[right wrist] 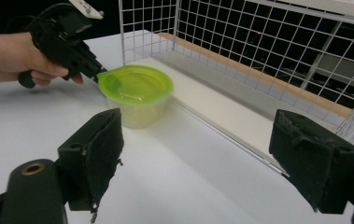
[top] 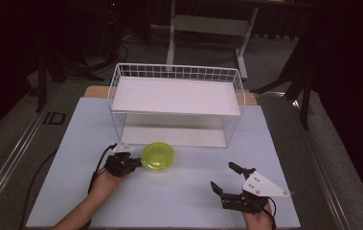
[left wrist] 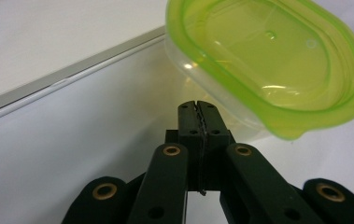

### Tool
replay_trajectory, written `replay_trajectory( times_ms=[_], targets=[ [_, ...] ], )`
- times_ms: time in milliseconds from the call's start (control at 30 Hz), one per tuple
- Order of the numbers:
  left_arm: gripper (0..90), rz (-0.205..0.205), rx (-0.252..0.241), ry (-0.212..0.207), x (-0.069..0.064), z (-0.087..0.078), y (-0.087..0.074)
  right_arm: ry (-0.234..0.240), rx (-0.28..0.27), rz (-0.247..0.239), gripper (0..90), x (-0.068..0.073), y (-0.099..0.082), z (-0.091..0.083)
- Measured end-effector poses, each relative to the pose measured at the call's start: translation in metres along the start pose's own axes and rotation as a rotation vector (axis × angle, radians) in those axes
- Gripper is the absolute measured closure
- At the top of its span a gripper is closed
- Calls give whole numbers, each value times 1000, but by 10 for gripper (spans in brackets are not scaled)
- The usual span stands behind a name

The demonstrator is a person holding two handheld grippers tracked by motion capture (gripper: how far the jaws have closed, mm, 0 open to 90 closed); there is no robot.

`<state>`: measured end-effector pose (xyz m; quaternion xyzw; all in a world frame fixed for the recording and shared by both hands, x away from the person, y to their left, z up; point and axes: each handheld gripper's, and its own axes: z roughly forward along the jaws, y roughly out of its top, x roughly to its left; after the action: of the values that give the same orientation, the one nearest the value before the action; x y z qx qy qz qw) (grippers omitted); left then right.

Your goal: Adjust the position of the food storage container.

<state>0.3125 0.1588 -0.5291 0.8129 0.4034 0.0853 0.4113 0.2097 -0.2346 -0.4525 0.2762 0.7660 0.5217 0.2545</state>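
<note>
- Our left gripper has its jaws pressed together, tips at the near rim of the green-lidded container; whether they pinch the lid's edge we cannot tell.
- Our right gripper hovers with its jaws spread wide and nothing between them, well apart from the container.
- We see the container on the table, just in front of the wire rack's lower shelf; its clear plastic tub is tilted, the side toward the left gripper lifted.
- Through the translucent lime lid and the clear wall we make out no contents.
- We count one container with one lid, one white wire rack with two shelves, two grippers and two hands.
- Both rack shelves are bare white boards.
- We work on a white tabletop; a wooden edge shows behind the rack.
- Around it we see a dim room with a grey floor, a floor rail on the left, and a white table frame at the back.
</note>
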Motion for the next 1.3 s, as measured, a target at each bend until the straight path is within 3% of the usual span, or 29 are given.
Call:
replay_trajectory(
  times_ms=[500, 700, 867, 1033, 1200, 1267, 1300],
  targets=[
    [900, 13, 15, -63, -24, 39, 19, 9, 8, 2, 175, -1, -2, -1],
    [900, 31, 22, -63, -29, 47, 25, 16, 6, 2, 175, 0, -2, -1],
    [900, 20, 13, -67, -28, 50, 27, 16, 7, 2, 176, -1, -2, -1],
    [900, 10, 8, -58, -23, 40, 23, 15, 8, 4, 176, -2, -2, -1],
    [895, 10, -13, -77, -22, 23, 17, 17, 8, 10, 176, -2, -2, -1],
    [833, 14, -21, -80, -23, 17, 16, 21, 4, 11, 179, -2, -2, 0],
    [783, 12, -59, -105, -24, -1, 11, 29, -9, 24, 180, -2, -3, -1]
  ],
)
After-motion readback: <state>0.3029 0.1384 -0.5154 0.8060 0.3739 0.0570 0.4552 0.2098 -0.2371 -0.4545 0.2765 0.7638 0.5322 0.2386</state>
